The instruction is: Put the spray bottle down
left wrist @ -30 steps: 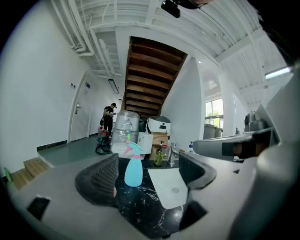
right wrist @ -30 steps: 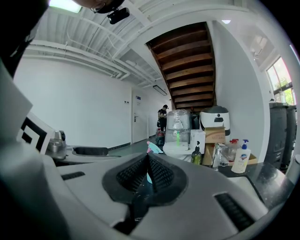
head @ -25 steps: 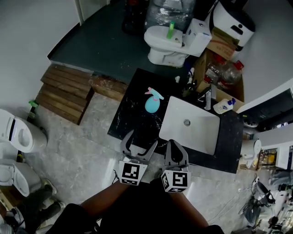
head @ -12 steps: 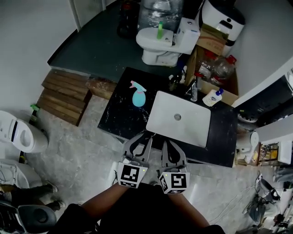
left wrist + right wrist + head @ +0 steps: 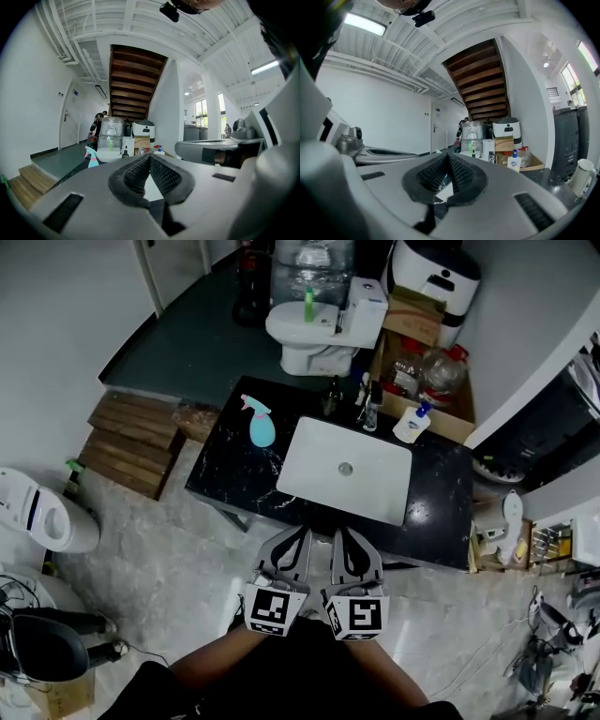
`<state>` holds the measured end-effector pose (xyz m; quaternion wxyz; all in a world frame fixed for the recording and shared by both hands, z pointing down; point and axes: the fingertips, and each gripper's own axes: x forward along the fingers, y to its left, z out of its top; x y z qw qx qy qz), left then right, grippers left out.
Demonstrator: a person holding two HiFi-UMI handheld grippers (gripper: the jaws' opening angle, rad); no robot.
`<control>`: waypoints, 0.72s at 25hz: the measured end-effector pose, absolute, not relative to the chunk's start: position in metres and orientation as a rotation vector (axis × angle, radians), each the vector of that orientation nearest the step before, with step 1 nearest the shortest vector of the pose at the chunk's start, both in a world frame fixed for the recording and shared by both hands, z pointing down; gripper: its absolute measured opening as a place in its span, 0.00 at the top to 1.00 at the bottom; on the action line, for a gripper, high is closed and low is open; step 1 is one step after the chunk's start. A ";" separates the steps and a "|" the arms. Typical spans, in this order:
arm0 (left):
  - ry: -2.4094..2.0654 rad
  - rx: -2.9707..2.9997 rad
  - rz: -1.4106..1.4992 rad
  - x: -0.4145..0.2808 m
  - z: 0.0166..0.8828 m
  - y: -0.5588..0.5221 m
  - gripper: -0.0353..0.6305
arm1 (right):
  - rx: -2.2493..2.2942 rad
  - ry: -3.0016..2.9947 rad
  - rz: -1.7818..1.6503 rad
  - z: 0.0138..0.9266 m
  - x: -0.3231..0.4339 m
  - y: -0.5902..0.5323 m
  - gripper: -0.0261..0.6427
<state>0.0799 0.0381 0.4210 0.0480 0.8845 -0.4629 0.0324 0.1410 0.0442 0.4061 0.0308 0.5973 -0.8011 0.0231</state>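
The blue spray bottle (image 5: pixel 260 425) with a pink trigger head stands on the black counter (image 5: pixel 225 474), left of the white sink basin (image 5: pixel 345 470). It shows small and far off in the left gripper view as well, spray bottle (image 5: pixel 92 158). My left gripper (image 5: pixel 292 538) and right gripper (image 5: pixel 344 540) hang side by side in front of the counter's near edge, well back from the bottle. Both are shut with their pads together and nothing between them, left gripper (image 5: pixel 149 158), right gripper (image 5: pixel 448 160).
Several bottles (image 5: pixel 366 404) and a soap dispenser (image 5: pixel 411 424) line the counter's back edge. Behind stand a white toilet (image 5: pixel 314 329), a cardboard box (image 5: pixel 417 352) and a water jug (image 5: pixel 300 263). Wooden pallets (image 5: pixel 127 442) lie at the left, beside another toilet (image 5: pixel 42 512).
Both grippers have drawn back from the counter, away from the bottle that stays standing there. The left gripper's jaws, spread a second ago, have come together.
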 end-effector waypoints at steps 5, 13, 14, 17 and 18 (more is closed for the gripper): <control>-1.440 2.692 0.127 0.100 0.423 0.065 0.93 | 1.842 -2.458 0.061 0.408 0.162 0.078 0.94; -1.503 2.673 0.121 0.129 0.431 0.113 0.93 | 1.817 -2.470 0.038 0.418 0.189 0.125 0.94; -1.513 2.669 0.127 0.131 0.433 0.118 0.93 | 1.808 -2.477 0.035 0.419 0.190 0.129 0.94; -1.538 2.657 0.149 0.132 0.438 0.131 0.93 | 1.779 -2.503 0.034 0.421 0.191 0.137 0.94; -1.547 2.653 0.152 0.132 0.439 0.133 0.93 | 1.770 -2.509 0.036 0.423 0.191 0.139 0.94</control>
